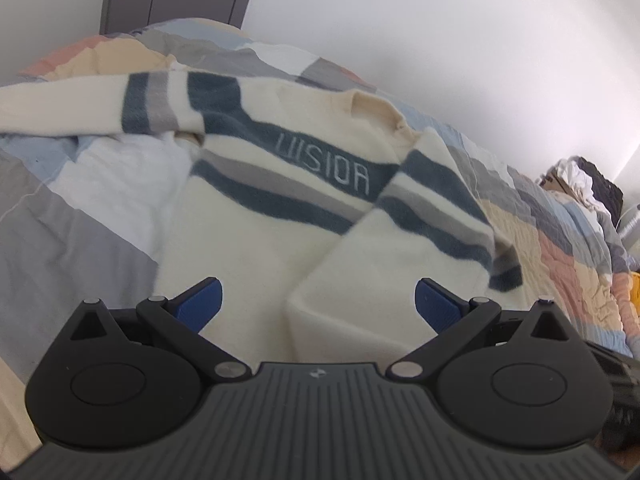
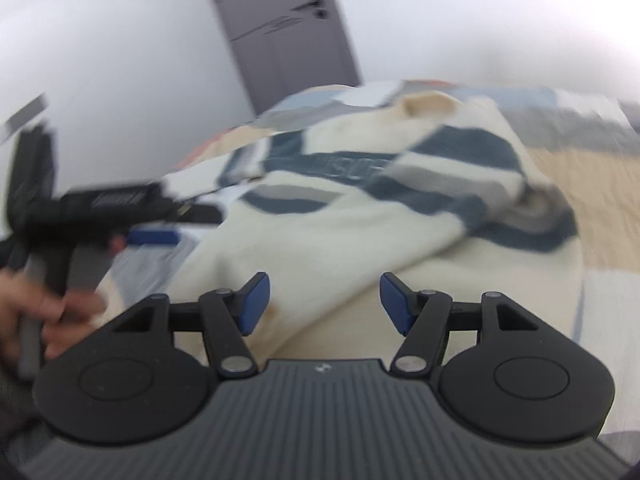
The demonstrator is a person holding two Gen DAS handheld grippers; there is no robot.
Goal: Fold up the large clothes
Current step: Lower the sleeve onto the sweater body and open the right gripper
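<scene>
A cream sweater (image 1: 280, 184) with blue and grey stripes and pale lettering lies spread on the bed. One sleeve (image 1: 432, 216) is folded across its chest; the other stretches away to the left. My left gripper (image 1: 318, 306) hovers open over the sweater's lower part, with nothing pinched between its blue pads. The right wrist view is blurred. There my right gripper (image 2: 325, 304) is open above the sweater (image 2: 320, 240), its pads apart and free of cloth. The left gripper (image 2: 180, 226), held by a hand (image 2: 48, 316), shows at the left of that view.
The bed carries a patchwork quilt (image 1: 80, 240) in grey, blue, peach and beige. A white wall runs behind it, with a grey door (image 2: 288, 40) at the far end. A box heaped with clothes (image 1: 580, 184) stands past the bed's right end.
</scene>
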